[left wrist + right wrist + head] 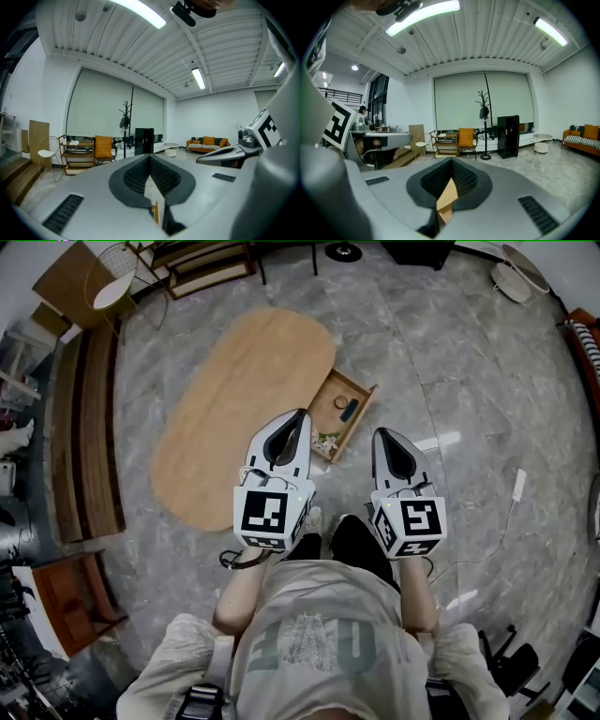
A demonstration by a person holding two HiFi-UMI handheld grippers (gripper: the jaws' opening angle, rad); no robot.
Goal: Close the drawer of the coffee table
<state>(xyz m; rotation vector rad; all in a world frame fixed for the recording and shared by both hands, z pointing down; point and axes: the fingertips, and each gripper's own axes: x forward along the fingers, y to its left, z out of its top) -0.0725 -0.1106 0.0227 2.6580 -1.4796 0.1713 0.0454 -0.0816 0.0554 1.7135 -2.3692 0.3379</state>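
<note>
In the head view the oval wooden coffee table stands on the grey floor. Its drawer is pulled out on the table's right side and holds a few small items. My left gripper is shut and empty, with its tip over the drawer's near corner. My right gripper is shut too, just right of the drawer and above the floor. In the left gripper view the jaws meet at the tip; the right gripper view shows the same, with a sliver of wood below.
Dark wooden steps run along the left and a low shelf stands at the back. A white cable lies on the floor at the right. The person's feet are just short of the drawer.
</note>
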